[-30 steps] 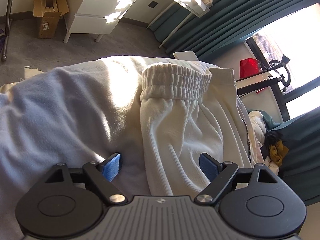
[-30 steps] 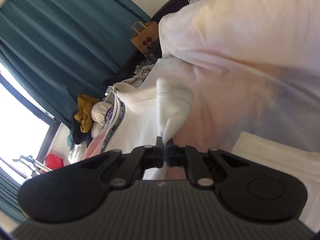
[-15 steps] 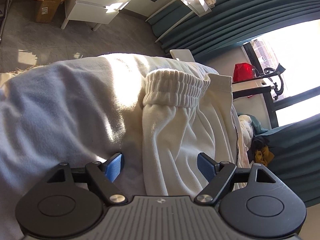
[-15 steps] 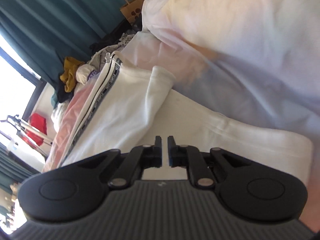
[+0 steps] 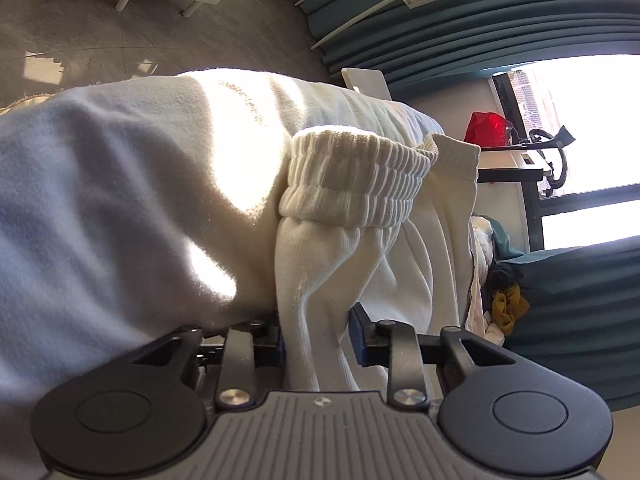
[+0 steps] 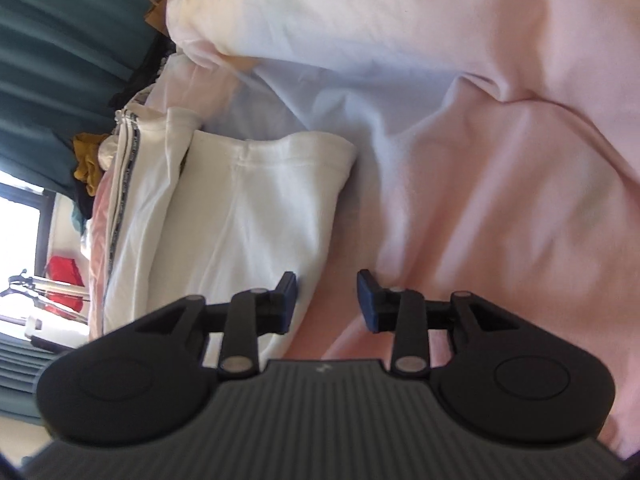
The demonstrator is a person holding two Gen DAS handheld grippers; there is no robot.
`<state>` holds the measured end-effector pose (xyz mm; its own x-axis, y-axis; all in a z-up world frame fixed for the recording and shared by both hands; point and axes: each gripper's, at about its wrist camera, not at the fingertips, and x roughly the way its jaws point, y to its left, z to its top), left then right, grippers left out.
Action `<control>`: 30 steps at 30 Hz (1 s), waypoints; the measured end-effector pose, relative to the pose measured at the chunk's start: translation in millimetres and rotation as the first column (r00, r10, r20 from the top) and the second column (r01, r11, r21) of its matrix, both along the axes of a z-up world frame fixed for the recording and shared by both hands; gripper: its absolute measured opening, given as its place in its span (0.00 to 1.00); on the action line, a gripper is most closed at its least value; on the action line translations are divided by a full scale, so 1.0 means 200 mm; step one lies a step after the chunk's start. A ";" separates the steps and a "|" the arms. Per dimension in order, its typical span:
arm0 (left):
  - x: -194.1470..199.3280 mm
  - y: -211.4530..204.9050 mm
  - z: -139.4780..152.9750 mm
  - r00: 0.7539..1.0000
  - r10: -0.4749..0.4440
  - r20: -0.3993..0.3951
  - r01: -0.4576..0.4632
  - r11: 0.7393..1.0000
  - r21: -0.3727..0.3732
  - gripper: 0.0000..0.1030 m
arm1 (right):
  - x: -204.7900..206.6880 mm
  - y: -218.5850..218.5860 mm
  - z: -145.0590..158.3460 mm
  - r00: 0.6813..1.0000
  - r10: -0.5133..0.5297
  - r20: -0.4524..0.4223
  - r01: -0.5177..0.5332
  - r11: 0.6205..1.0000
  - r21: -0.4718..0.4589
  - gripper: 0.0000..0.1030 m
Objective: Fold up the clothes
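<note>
Cream sweatpant fabric is bunched between the blue pads of my left gripper (image 5: 316, 338); the jaws have it pinched, with a thick fold of cloth filling the gap between them. From that pinch the cream sweatpants (image 5: 360, 248) run away from me up to a ribbed elastic waistband (image 5: 352, 178), which sits at the far end, folded over and in sunlight. The garment lies on a pale bedspread (image 5: 120, 184) that swells up to the left of the gripper and partly covers its left finger.

My right gripper (image 6: 327, 300) has its jaws spread apart with nothing between them. Its left pad (image 6: 289, 296) sits at the near edge of the folded white part of the sweatpants (image 6: 256, 216); I cannot say for sure whether it touches the cloth, since this view is soft. Its right pad hangs over the pinkish bedding (image 6: 500, 184). The folded piece stretches ahead and to the left of the gripper, ending in a hemmed edge. Just beside it on the left lies a white garment with a dark side stripe (image 6: 124, 184).

Farther out, teal curtains (image 5: 500, 20) flank a bright window, a red bag (image 5: 488, 128) rests on a dark stand, and a heap of clothes with a mustard piece (image 5: 506, 304) sits near the bed's edge.
</note>
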<state>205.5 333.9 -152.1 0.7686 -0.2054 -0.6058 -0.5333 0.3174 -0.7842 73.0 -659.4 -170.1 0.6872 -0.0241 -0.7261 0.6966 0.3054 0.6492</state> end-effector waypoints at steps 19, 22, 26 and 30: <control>-0.03 0.08 0.32 0.990 -0.003 0.139 0.002 1.000 0.007 0.06 | 0.26 -0.14 0.51 0.980 -0.042 0.193 0.087 0.970 -0.229 0.04; 0.03 0.11 0.43 0.990 -0.027 0.138 0.025 1.000 0.013 0.06 | 0.33 -0.17 0.63 0.978 -0.036 0.206 0.086 0.967 -0.238 0.04; 0.29 0.10 0.53 0.991 -0.020 0.129 0.018 1.000 0.021 0.07 | 0.64 -0.13 0.72 0.971 -0.039 0.237 0.108 0.954 -0.281 0.05; 0.71 0.05 0.55 0.996 -0.023 0.087 0.016 0.997 0.079 0.07 | 1.05 -0.08 0.71 0.975 -0.040 0.220 0.112 0.937 -0.330 0.05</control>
